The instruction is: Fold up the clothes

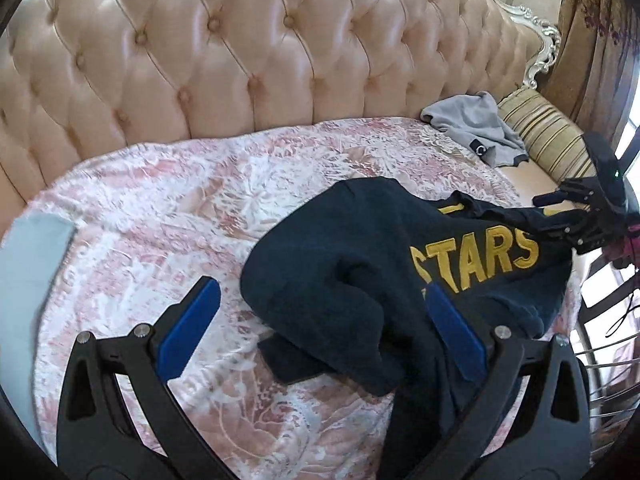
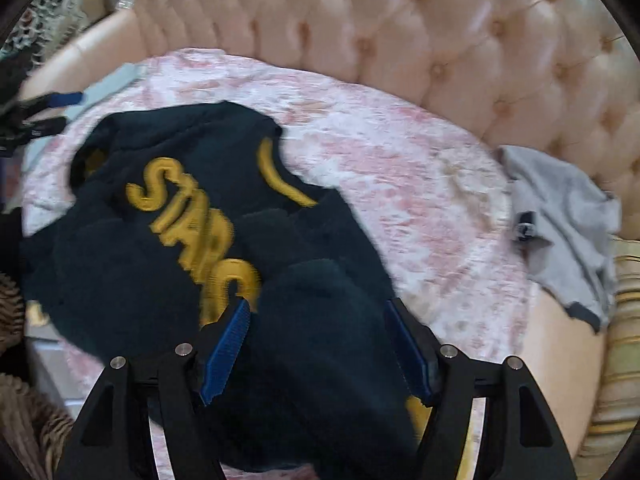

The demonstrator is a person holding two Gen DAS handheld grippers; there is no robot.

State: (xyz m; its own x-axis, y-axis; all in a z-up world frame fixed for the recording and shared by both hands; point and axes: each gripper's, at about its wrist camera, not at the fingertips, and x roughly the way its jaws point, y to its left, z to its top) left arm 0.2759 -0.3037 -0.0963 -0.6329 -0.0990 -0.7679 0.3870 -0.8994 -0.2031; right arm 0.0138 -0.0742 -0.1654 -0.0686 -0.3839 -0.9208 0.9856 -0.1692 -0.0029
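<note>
Navy sweatshirt [image 1: 360,264] with gold "STARS" lettering lies bunched in a heap on the pink floral cover [image 1: 160,200] of a tufted sofa [image 1: 240,40]. The left gripper [image 1: 320,328] is spread wide, with cloth lying between its fingers. The right gripper [image 2: 316,344] is also spread, straddling a fold of cloth. A crumpled grey garment [image 1: 472,128] lies far right. The sweatshirt seems mid-arrangement; next it likely needs spreading flat with both grippers pinching edges.

A tufted sofa [image 1: 248,60] carries a pink floral cover [image 1: 168,208]; on it lie a navy sweatshirt [image 1: 344,248] and a grey garment [image 1: 476,128].
</note>
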